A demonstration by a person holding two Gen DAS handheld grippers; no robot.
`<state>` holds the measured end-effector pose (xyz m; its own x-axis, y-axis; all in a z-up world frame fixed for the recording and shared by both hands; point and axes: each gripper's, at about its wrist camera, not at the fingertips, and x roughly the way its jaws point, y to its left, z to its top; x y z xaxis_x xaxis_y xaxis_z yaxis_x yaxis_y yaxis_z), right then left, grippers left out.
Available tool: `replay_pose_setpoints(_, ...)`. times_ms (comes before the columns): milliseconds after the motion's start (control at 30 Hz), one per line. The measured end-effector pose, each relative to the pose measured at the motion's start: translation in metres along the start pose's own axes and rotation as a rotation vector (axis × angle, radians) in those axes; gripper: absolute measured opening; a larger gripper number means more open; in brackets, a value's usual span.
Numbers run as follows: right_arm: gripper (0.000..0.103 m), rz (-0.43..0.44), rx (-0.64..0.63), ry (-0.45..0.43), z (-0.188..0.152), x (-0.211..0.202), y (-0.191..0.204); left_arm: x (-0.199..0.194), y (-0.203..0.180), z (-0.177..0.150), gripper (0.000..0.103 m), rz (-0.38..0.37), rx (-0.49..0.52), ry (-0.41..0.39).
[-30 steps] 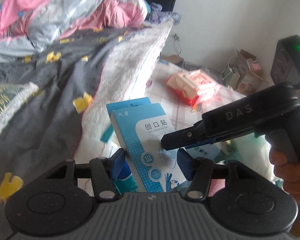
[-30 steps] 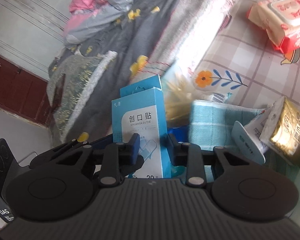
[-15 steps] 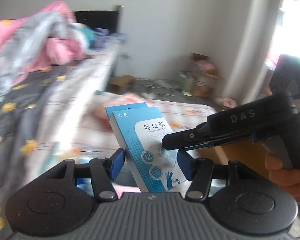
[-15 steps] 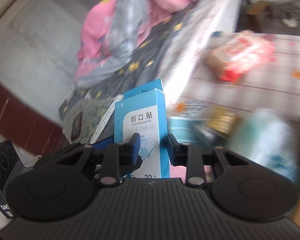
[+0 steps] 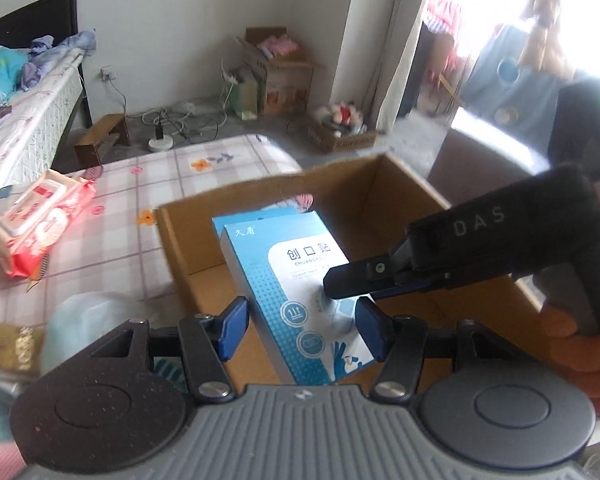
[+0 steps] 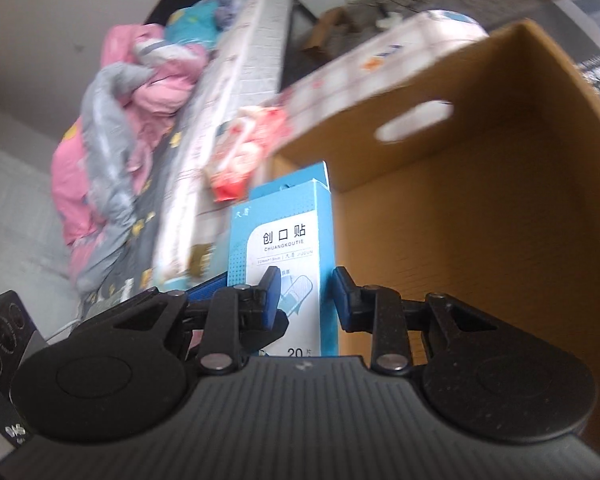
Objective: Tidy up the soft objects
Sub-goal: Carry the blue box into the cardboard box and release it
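Item: one blue box (image 5: 284, 264) of plasters, white label panel, printed in Chinese and marked "20" at its lower edge. Location: it is held in the air over the open carton (image 5: 380, 200), toward the carton's left wall, tilted with its top leaning left in the left wrist view. Tools: the right gripper (image 6: 305, 296) is closed narrow on the box, one finger laid across the printed face and the other behind it, and is carried in a hand (image 5: 580, 352) at the right edge. The left gripper (image 5: 302, 328) is set at middling width with the box between its blue pads (image 5: 234, 328). Its jaws have just been opening a little, and a thin gap is seen at the left pad, while contact at the right pad cannot be told. Container: a brown cardboard carton with a handle slot cut in its far wall, and no contents can be made out in the floor that shows. Surroundings: a checked, flowered cloth (image 5: 140, 184) is spread left of the carton, with a red-and-white wipes pack (image 5: 40, 220) lying on it near the left. A bed (image 5: 28, 120) stands further left, heaped with pink and grey bedding (image 6: 112, 120). A blurred person (image 5: 540, 20) is seen at the far right.
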<state>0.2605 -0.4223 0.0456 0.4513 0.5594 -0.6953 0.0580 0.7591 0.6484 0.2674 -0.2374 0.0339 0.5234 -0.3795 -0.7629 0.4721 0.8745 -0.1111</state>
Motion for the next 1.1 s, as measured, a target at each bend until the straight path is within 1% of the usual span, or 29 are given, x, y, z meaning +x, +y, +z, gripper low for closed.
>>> replay_pose_setpoints(67,0.027,-0.03,-0.005,0.007,0.011,0.016,-0.012,0.021,0.0,0.004,0.071,0.033,0.01,0.017)
replay_pose_setpoints(133,0.027,-0.071,0.006,0.019,0.019,0.037,-0.029,0.034,0.002,0.006,0.073,0.097,0.01,0.025)
replay_pose_setpoints(167,0.027,-0.087,0.018,0.039,0.023,0.05,-0.038,0.039,0.005,0.009,0.073,0.114,0.004,0.03)
replay_pose_setpoints(200,0.027,-0.111,0.033,0.051,0.026,0.059,-0.048,0.037,0.011,0.009,0.072,0.115,-0.01,0.032)
replay_pose_setpoints(233,0.027,-0.132,0.052,0.063,0.027,0.068,-0.056,0.032,0.015,0.009,0.072,0.088,-0.023,0.025)
replay_pose_setpoints(267,0.027,-0.135,0.065,0.076,0.027,0.075,-0.062,0.025,0.02,0.008,0.076,0.07,-0.035,0.02)
replay_pose_setpoints(333,0.028,-0.13,0.072,0.075,0.025,0.077,-0.066,0.009,0.028,0.006,0.08,0.097,-0.048,0.007)
replay_pose_setpoints(367,0.028,-0.125,0.067,0.067,0.024,0.076,-0.067,0.0,0.03,0.004,0.08,0.101,-0.046,-0.009)
replay_pose_setpoints(467,0.028,-0.132,0.057,0.046,0.024,0.069,-0.065,-0.022,0.039,0.0,0.082,0.093,-0.062,-0.04)
replay_pose_setpoints(567,0.029,-0.162,0.066,0.078,0.022,0.078,-0.065,-0.045,0.046,-0.01,0.084,0.101,-0.074,-0.068)
replay_pose_setpoints(633,0.028,-0.185,0.065,0.126,0.017,0.092,-0.062,-0.057,0.05,-0.02,0.084,0.109,-0.083,-0.079)
replay_pose_setpoints(700,0.029,-0.245,0.025,0.159,0.008,0.107,-0.056,-0.07,0.056,-0.033,0.084,0.111,-0.097,-0.084)
replay_pose_setpoints(733,0.029,-0.228,0.021,0.151,0.007,0.111,-0.055,-0.076,0.059,-0.04,0.084,0.113,-0.106,-0.084)
replay_pose_setpoints(833,0.028,-0.249,0.002,0.138,0.009,0.121,-0.043,-0.089,0.068,-0.059,0.084,0.133,-0.123,-0.082)
replay_pose_setpoints(967,0.027,-0.244,-0.013,0.134,0.016,0.131,-0.036,-0.103,0.081,-0.08,0.084,0.166,-0.144,-0.08)
replay_pose_setpoints(1100,0.027,-0.237,-0.015,0.12,0.023,0.142,-0.029,-0.112,0.096,-0.104,0.084,0.192,-0.198,-0.072)
